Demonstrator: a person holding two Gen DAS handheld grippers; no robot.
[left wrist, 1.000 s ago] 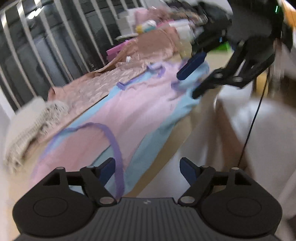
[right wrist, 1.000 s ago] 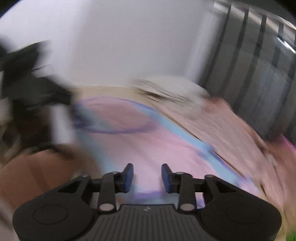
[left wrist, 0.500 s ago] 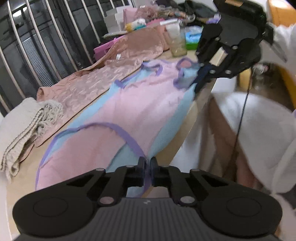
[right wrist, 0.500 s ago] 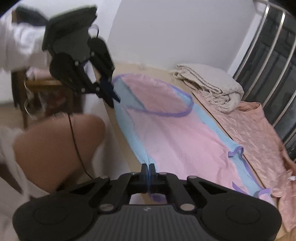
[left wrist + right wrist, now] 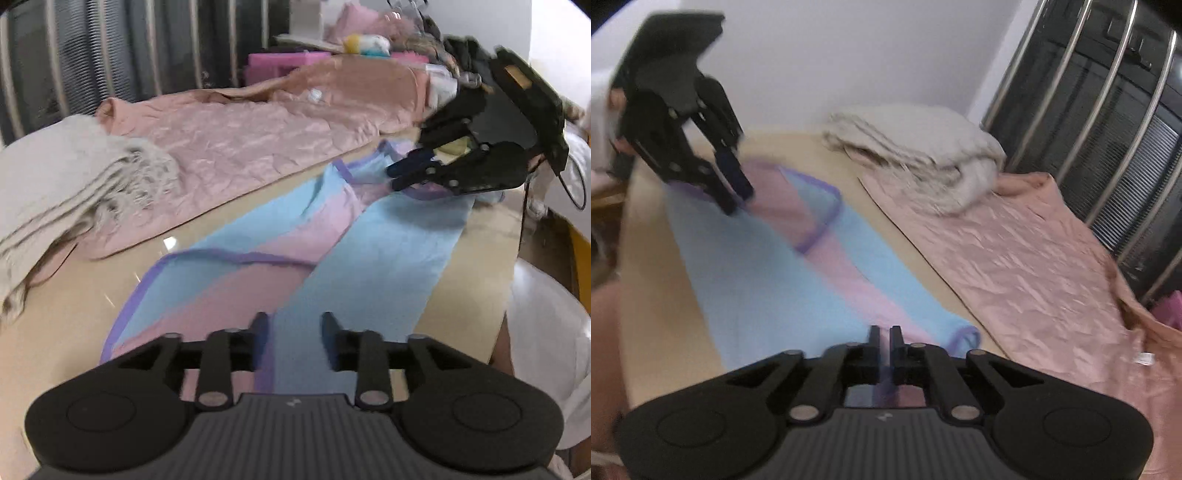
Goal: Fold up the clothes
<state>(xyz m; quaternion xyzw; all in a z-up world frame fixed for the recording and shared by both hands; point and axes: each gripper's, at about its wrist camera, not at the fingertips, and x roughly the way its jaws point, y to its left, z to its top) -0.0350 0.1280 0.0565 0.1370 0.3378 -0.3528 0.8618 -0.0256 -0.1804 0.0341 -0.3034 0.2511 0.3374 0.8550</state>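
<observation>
A pink and blue garment (image 5: pixel 373 254) with purple trim lies lengthwise on the table, its blue side folded over the pink middle. My left gripper (image 5: pixel 294 332) hovers low over one end; its jaws are opening and the folded edge lies loose under the gap. At the other end, my right gripper (image 5: pixel 885 341) has its jaws opening by a narrow gap, with purple trim (image 5: pixel 886 387) still between the pads but not pinched. Each gripper shows in the other's view: the right gripper (image 5: pixel 408 171) and the left gripper (image 5: pixel 733 192).
A peach satin garment (image 5: pixel 1027 258) is spread beside the pink one, towards the barred window. A folded beige knit (image 5: pixel 62 184) sits on its end. Pink boxes and clutter (image 5: pixel 284 62) crowd the far table end. A person in white (image 5: pixel 546 332) stands at the table's edge (image 5: pixel 498 295).
Both grippers, shut on the garment's near edge half a second ago, carried it across the table, folding the blue side over. Both jaws have since parted.
</observation>
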